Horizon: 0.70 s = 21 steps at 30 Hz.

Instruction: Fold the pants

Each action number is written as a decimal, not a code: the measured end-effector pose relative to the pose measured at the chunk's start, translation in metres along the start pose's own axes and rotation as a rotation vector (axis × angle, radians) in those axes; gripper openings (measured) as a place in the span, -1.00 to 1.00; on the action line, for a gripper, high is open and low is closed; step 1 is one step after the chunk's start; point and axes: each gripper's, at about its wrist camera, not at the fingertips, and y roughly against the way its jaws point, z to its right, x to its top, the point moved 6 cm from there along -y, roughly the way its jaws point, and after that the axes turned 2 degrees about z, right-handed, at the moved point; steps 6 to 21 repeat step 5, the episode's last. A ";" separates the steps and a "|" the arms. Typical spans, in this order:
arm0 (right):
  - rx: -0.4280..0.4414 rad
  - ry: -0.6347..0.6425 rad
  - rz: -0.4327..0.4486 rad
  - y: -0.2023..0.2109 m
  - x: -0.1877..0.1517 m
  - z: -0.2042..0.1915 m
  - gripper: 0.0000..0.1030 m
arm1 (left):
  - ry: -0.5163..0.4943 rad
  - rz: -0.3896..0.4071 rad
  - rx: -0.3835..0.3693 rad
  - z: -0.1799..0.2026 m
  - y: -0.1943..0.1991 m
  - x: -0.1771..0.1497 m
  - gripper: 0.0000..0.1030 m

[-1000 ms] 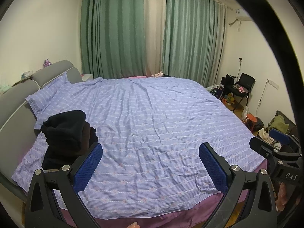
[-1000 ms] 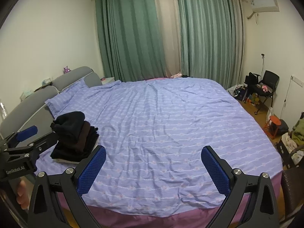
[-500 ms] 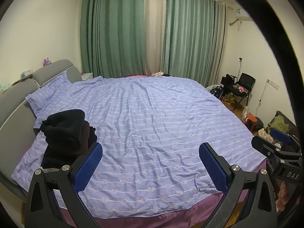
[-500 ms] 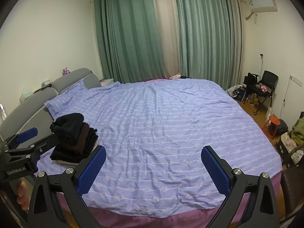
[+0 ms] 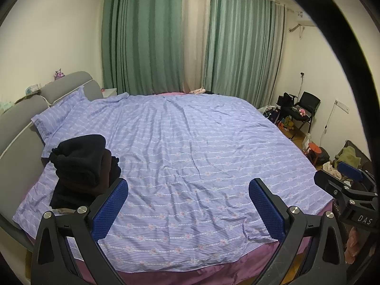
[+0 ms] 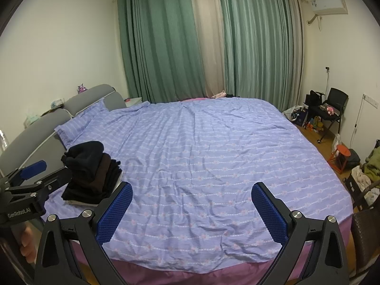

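Two pairs of tongs hover at the foot of a wide bed, both spread to their full gape and holding nothing: the left tongs (image 5: 188, 207) frame only rumpled bedding between their blue pads, and the right tongs (image 6: 192, 210) do the same. Each camera catches the other tool at its edge; the left view shows the right tongs far off to its right side, with fingers of a hand (image 5: 353, 242) beneath them, while the right view shows the left tongs at its left border, gripped by a hand (image 6: 25, 244). The pile of folded dark pants (image 5: 83, 166) sits on the near left part of the bed, close to the headboard side, just beyond the left pad in both views; the right camera (image 6: 92, 171) shows its layers most clearly, black on top, brown beneath, with a pale layer at the bottom. The lilac striped bedspread (image 5: 201, 156) lies wrinkled and otherwise bare over a purple sheet (image 5: 190, 273). A matching pillow (image 5: 59, 118) leans on the grey headboard (image 5: 21, 116). Green curtains (image 6: 161, 47) cover the far wall. Only the right view takes in the whole air conditioner (image 6: 329, 4); both show a black chair (image 6: 332, 109) and a red stool (image 6: 342, 156).
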 end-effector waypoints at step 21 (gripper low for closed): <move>0.000 0.000 -0.003 0.000 0.000 0.000 0.96 | 0.001 -0.010 0.003 0.000 -0.004 -0.001 1.00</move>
